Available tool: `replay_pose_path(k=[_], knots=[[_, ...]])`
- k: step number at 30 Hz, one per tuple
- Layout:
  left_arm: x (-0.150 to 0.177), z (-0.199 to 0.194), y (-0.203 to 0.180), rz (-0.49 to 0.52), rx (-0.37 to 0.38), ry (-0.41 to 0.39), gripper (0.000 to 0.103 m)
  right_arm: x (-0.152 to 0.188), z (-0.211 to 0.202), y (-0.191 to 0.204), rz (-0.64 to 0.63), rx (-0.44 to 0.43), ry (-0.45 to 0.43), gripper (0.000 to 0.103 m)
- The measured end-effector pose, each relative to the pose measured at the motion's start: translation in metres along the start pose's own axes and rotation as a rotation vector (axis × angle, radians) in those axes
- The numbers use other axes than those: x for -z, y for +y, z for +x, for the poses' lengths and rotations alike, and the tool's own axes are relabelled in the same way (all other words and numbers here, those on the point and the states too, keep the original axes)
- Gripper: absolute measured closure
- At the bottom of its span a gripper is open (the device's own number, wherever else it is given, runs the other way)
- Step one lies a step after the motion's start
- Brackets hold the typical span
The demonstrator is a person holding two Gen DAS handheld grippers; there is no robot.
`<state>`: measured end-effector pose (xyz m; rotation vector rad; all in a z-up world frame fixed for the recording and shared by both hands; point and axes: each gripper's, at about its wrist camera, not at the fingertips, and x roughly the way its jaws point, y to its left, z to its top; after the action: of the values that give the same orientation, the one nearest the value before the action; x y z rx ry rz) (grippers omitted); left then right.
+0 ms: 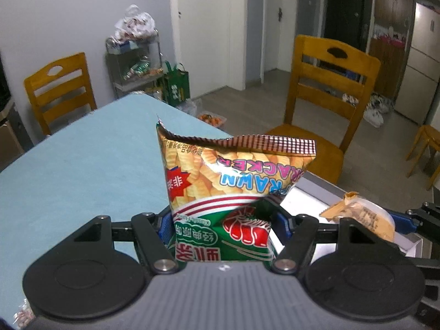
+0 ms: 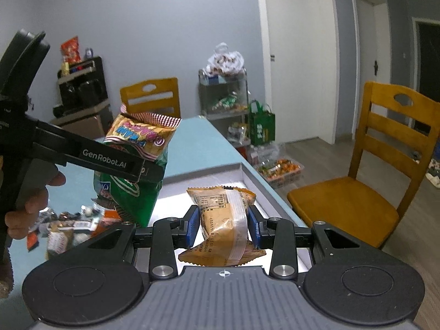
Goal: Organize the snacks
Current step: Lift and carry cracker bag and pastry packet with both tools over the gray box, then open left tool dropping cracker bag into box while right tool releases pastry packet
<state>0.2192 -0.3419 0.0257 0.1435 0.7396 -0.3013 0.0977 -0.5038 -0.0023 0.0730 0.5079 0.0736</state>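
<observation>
My left gripper (image 1: 221,227) is shut on a green and orange prawn cracker bag (image 1: 233,176), held upside down above the blue table (image 1: 82,159). From the right wrist view the same bag (image 2: 137,148) hangs at the left in the left gripper (image 2: 145,169), just left of the white box (image 2: 209,184). My right gripper (image 2: 223,227) is shut on a small orange wrapped snack (image 2: 222,220), held over the white box. That snack (image 1: 360,214) also shows at the right in the left wrist view, over the box (image 1: 310,195).
Several loose small snacks (image 2: 63,228) lie on the table to the left of the box. A wooden chair (image 2: 371,170) stands beside the table's right edge, another (image 1: 59,88) at the far end. A shelf cart (image 2: 224,93) and green bag (image 2: 261,123) stand beyond.
</observation>
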Motion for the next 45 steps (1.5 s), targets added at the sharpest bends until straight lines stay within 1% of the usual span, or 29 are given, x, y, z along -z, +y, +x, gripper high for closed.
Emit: replay_pose_path(k=[3, 7, 11, 14, 20, 26, 32, 36, 39, 40, 43, 45], knots=[[-0.002, 0.020, -0.005, 0.013, 0.003, 0.033, 0.035, 0.002, 0.007, -0.001, -0.002, 0.025, 0.028, 0.065], [-0.006, 0.043, -0.014, 0.017, 0.009, 0.047, 0.035, 0.006, 0.018, -0.004, -0.002, 0.052, 0.071, 0.065], [-0.011, 0.059, -0.020, 0.004, 0.055, 0.044, 0.035, 0.011, 0.026, -0.009, 0.014, 0.059, 0.118, 0.065], [-0.012, 0.069, -0.026, 0.028, 0.068, 0.046, 0.035, 0.015, 0.026, -0.011, 0.016, 0.063, 0.123, 0.065], [-0.011, 0.096, -0.044, 0.069, 0.055, 0.067, 0.035, 0.018, 0.031, -0.012, 0.016, 0.080, 0.136, 0.065], [-0.010, 0.118, -0.050, 0.063, 0.064, 0.074, 0.035, 0.018, 0.037, -0.014, 0.020, 0.094, 0.155, 0.065], [-0.009, 0.127, -0.051, 0.061, 0.056, 0.082, 0.033, 0.019, 0.041, -0.018, 0.034, 0.105, 0.164, 0.065], [-0.008, 0.129, -0.050, 0.062, 0.053, 0.087, 0.029, 0.019, 0.040, -0.016, 0.041, 0.109, 0.166, 0.065], [-0.008, 0.126, -0.050, 0.055, 0.058, 0.079, 0.017, 0.020, 0.041, -0.016, 0.039, 0.112, 0.166, 0.064], [-0.008, 0.126, -0.049, 0.052, 0.061, 0.076, 0.014, 0.020, 0.041, -0.015, 0.040, 0.113, 0.167, 0.064], [-0.007, 0.122, -0.048, 0.044, 0.074, 0.072, 0.010, 0.019, 0.041, -0.013, 0.034, 0.119, 0.166, 0.064], [-0.008, 0.120, -0.048, 0.042, 0.082, 0.070, 0.009, 0.019, 0.040, -0.011, 0.027, 0.125, 0.163, 0.062]])
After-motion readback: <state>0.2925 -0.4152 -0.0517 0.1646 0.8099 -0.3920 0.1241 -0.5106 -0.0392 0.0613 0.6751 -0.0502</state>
